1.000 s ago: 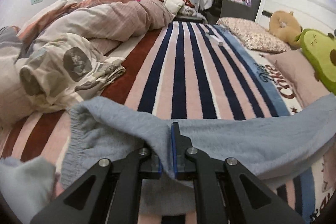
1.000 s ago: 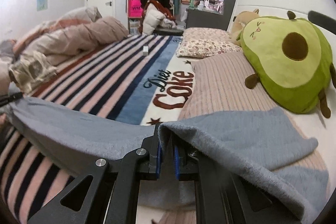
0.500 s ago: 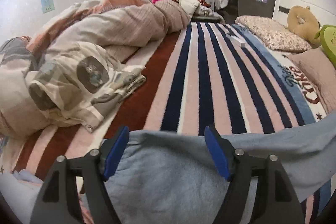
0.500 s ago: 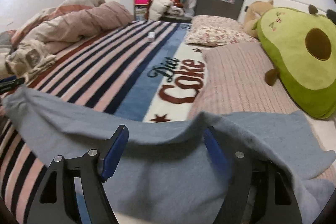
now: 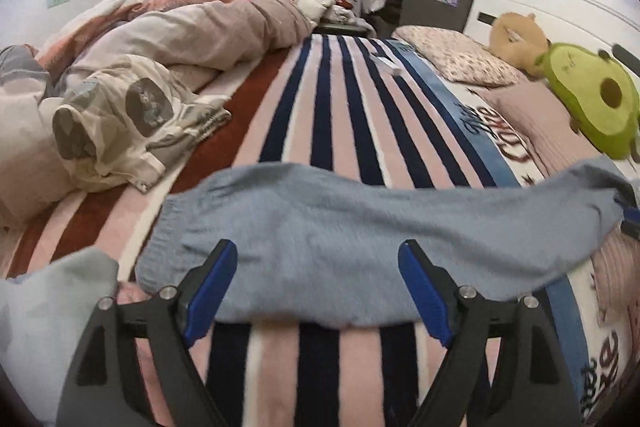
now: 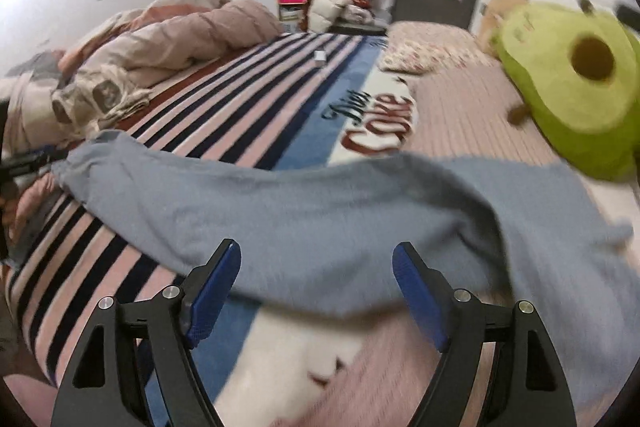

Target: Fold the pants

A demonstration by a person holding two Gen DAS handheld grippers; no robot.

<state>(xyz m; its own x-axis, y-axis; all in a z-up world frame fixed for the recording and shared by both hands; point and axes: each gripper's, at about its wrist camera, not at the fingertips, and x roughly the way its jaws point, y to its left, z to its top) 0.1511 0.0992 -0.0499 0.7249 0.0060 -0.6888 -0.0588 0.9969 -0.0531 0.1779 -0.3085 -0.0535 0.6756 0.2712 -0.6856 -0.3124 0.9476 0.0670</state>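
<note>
Since a second ago both grippers have let go of the grey-blue fleece pants [image 5: 360,227]: the fingers that were pinched on the cloth now stand spread wide, and the fabric has dropped onto the bed. The pants lie in a long band across the pink, navy and white striped blanket [image 5: 344,115], the gathered elastic end to the left and the other end reaching over the ribbed pink pillow [image 6: 460,115] on the right. The left gripper [image 5: 316,291] is set just behind the near edge of the cloth, its blue pads clear of the fabric; the right gripper [image 6: 316,291] hangs likewise, fingers apart with nothing between them, though that view is blurred. Beside the elastic end lies a crumpled cream garment with grey patches [image 5: 120,119], in front of a heaped pinkish quilt [image 5: 200,23]. A green avocado plush toy [image 6: 568,83] rests on the pillow, near the white headboard [image 5: 552,3].
</note>
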